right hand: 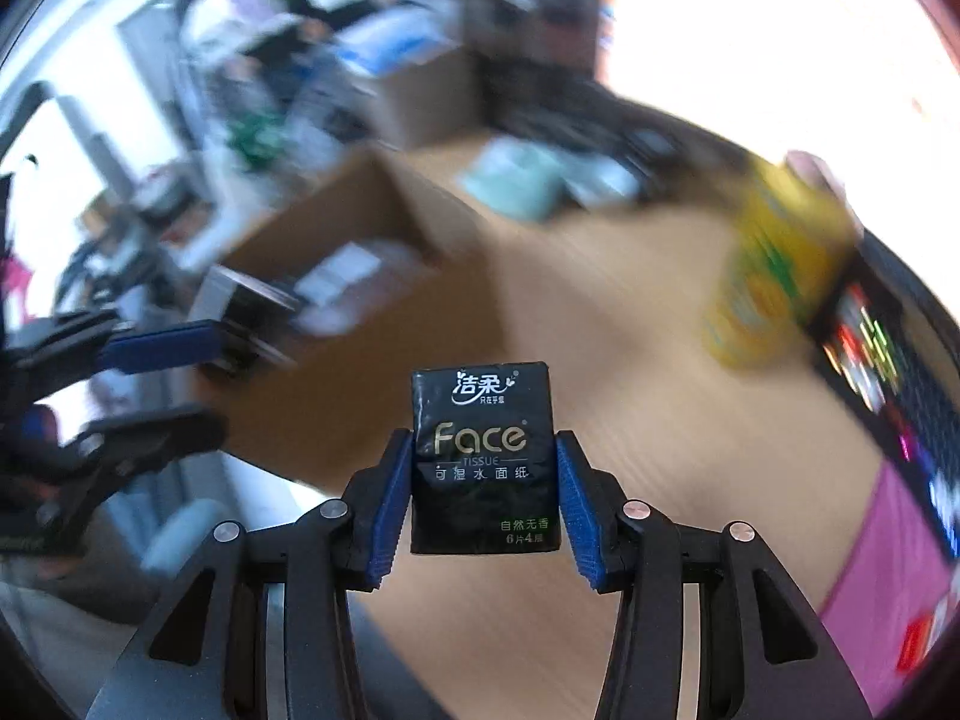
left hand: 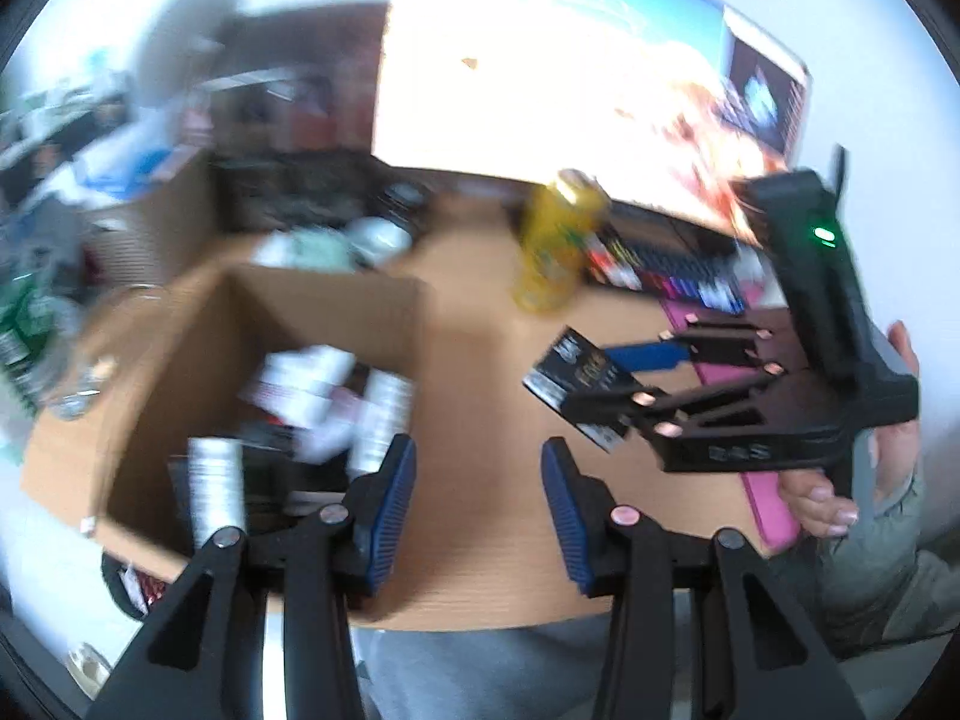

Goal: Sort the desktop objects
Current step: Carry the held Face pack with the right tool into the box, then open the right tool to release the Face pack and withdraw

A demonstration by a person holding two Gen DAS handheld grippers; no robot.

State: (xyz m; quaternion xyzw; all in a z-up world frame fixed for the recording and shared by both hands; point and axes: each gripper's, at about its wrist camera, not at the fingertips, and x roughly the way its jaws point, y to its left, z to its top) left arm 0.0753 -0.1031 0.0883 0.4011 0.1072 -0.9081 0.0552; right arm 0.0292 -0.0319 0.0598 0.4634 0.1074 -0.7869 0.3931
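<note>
Tissue pack (right hand: 485,459) is pinched in my right tool (right hand: 485,504), up above the bench (right hand: 630,360), while my left tool (left hand: 479,510) is open and empty, so next I carry it over the box (right hand: 360,210) and let go.

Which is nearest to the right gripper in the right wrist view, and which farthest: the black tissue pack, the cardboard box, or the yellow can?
1. Black tissue pack: between the pads of the right gripper, held.
2. Yellow can: up and to the right, on the wooden desk.
3. Cardboard box: up and to the left, slightly farther; the order with the can is close.
</note>
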